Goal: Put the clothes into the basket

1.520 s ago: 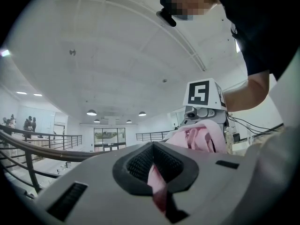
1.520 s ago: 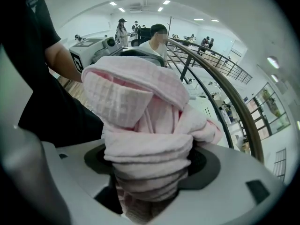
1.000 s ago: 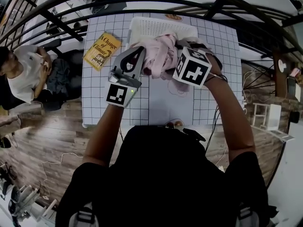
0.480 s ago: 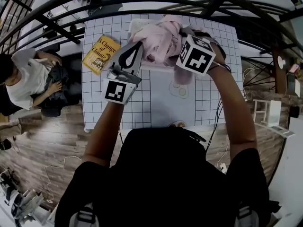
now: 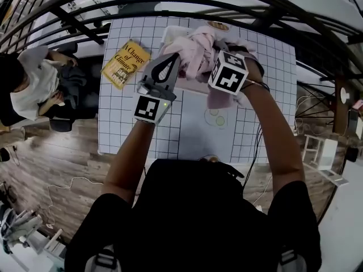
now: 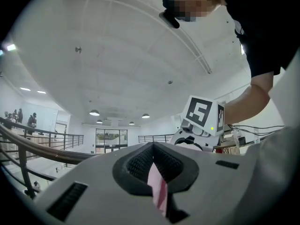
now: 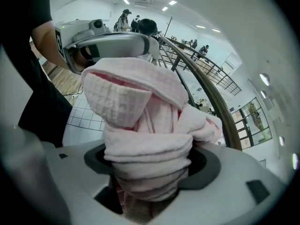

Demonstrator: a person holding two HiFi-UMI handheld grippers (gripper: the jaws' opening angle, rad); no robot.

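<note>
While the pink garment (image 5: 195, 52) hangs bunched over the white basket (image 5: 169, 35) at the upper centre of the head view, the left gripper (image 6: 157, 175) pinches a thin fold of it and the right gripper (image 7: 150, 172) clamps a thick wad. At upper left, a yellow book (image 5: 125, 63) reads "A Change of Climate".

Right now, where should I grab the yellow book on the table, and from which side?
Take the yellow book by its left corner, coming from the table's left edge. It lies flat and skewed, and that corner sits nearest the edge, so a jaw can probably slip under there.
</note>
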